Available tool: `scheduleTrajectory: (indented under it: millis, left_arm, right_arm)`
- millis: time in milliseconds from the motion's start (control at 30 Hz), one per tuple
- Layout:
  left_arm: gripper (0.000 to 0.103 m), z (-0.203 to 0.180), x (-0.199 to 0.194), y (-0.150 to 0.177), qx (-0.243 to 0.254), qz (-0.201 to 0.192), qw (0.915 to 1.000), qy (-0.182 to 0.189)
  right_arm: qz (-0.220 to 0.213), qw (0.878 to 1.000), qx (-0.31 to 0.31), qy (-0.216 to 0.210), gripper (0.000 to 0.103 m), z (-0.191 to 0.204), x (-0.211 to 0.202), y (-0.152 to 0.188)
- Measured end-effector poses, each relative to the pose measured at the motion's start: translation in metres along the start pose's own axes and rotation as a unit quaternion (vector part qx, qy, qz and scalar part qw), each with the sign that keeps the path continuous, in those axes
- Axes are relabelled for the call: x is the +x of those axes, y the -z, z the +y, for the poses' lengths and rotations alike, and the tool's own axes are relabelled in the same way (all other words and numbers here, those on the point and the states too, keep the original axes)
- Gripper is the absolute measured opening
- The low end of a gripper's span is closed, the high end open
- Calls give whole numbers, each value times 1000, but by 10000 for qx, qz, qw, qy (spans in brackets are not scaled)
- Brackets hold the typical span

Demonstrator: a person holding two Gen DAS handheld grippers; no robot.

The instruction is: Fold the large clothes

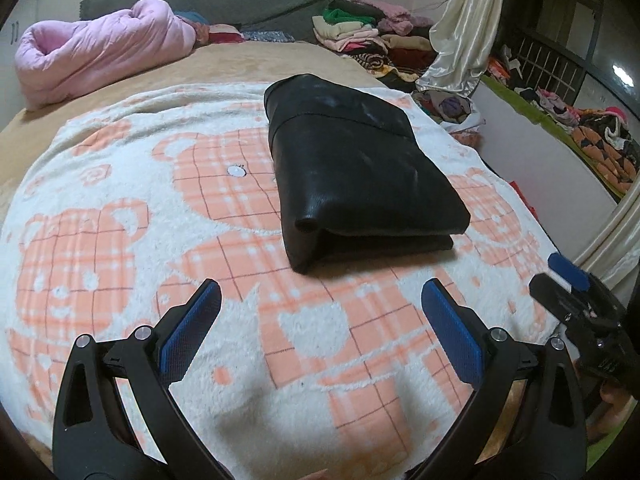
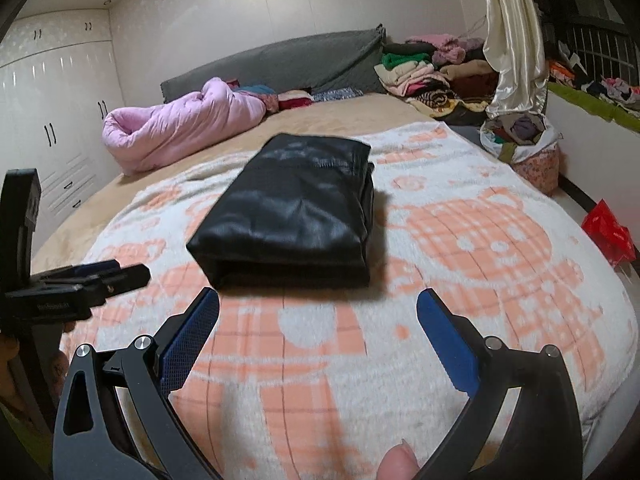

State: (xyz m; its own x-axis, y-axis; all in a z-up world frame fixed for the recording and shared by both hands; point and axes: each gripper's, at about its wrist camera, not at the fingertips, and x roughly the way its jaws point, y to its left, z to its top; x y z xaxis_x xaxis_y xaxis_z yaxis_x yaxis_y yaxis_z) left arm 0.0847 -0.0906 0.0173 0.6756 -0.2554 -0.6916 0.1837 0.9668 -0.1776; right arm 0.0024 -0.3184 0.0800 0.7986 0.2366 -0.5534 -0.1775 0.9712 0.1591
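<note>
A black leather-like garment [image 1: 352, 172] lies folded into a thick rectangle on the white and orange bear-pattern blanket [image 1: 120, 240]. It also shows in the right wrist view [image 2: 292, 212]. My left gripper [image 1: 320, 292] is open and empty, held above the blanket just short of the garment's near edge. My right gripper [image 2: 318, 300] is open and empty, also just short of the garment. The right gripper shows at the right edge of the left wrist view [image 1: 580, 300]. The left gripper shows at the left of the right wrist view [image 2: 112, 276].
A rolled pink quilt [image 1: 104, 48] lies at the far left of the bed before a grey headboard cushion [image 1: 208, 0]. Piles of clothes [image 1: 372, 36] and a cream curtain [image 1: 468, 24] stand at the far right. A bag of clothes [image 2: 524, 140] and a red item [image 2: 610, 232] sit beside the bed.
</note>
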Motion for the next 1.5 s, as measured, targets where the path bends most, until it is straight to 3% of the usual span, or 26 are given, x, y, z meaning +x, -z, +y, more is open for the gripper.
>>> scheduleTrajectory:
  millis: [1500]
  left_arm:
    - [94,3,-4,11,-20,22,9999,-170]
  right_arm:
    - [209,9998,-60,27,99,0,1,14]
